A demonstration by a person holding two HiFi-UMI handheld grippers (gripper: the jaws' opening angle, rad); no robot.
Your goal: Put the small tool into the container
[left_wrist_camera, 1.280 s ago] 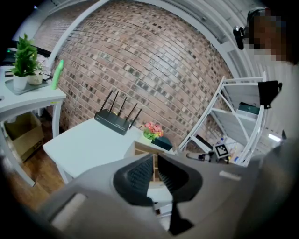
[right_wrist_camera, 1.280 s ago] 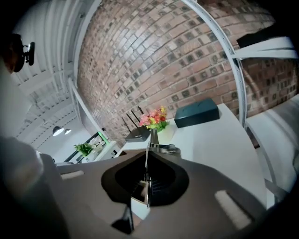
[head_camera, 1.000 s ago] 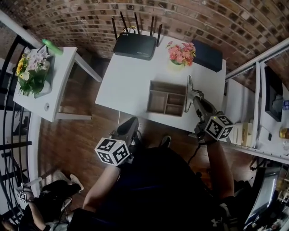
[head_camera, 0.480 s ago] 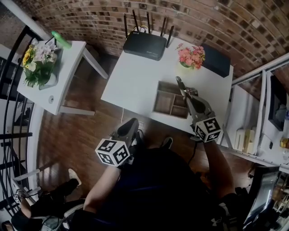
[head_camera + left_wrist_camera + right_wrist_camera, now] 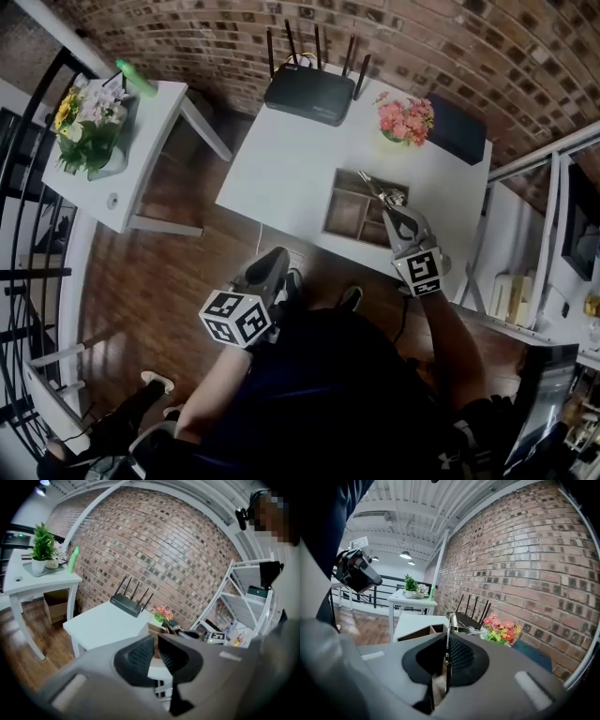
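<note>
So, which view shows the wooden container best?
The head view: it looks down into the container, dividers visible. The left gripper view shows only a corner; the right gripper view, one edge.

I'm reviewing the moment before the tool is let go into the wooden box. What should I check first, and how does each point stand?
1. Right gripper shut on the small tool: ok.
2. Tool over the container: ok, it hangs over the rear right part in the head view.
3. Tool's height above the container floor: cannot tell.
4. Compartments free: ok for those that show; the part under the gripper is hidden.
5. Left gripper out of the way: ok, held off the table, narrow gap between its jaws, empty.
6. Flowers clear of the drop: ok, behind the container, apart.
</note>
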